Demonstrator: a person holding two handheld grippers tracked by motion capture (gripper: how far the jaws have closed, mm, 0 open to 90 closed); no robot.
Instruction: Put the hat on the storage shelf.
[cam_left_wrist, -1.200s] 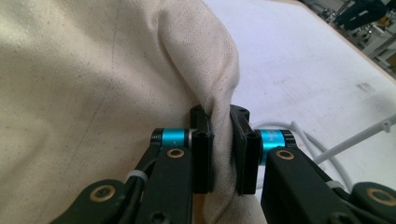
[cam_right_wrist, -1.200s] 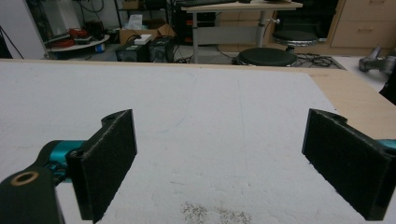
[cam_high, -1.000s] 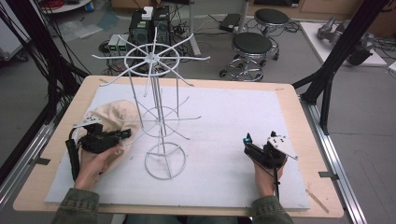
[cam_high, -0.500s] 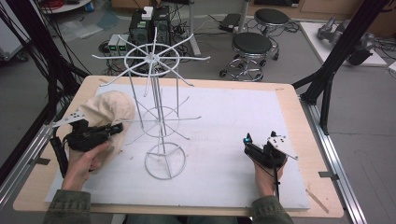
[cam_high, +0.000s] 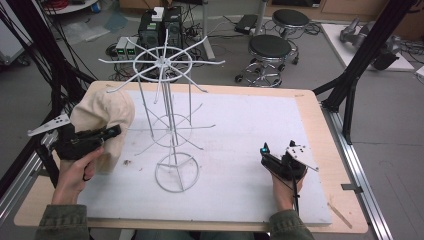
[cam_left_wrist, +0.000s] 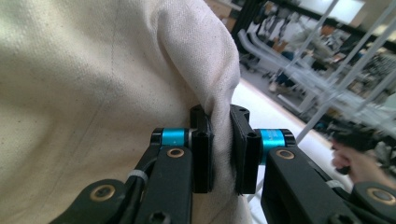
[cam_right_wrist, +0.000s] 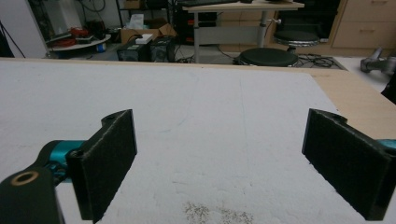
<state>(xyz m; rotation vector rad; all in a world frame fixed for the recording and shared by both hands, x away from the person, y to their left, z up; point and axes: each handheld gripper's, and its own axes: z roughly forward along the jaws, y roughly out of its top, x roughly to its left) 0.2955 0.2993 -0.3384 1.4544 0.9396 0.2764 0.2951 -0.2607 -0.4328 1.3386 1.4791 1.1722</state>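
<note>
my left gripper (cam_high: 114, 131), clamped on a fold of the beige cloth cap (cam_high: 102, 116), has lifted it off the white mat (cam_high: 240, 150), drawing back toward the table's left edge.

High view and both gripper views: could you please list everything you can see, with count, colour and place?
cloth cap: one, beige, lifted at the table's left, a fold pinched in the left tool
wire rack: one, white, standing mid-table on the mat
mat: one, white, covering the table
table: one, light wood
stools: two, black, on the floor beyond the table
electronic boxes: several, dark, on the floor behind the rack
left tool: black, shut on the cap's fabric
right tool: black, open, low over the mat at the right
</note>
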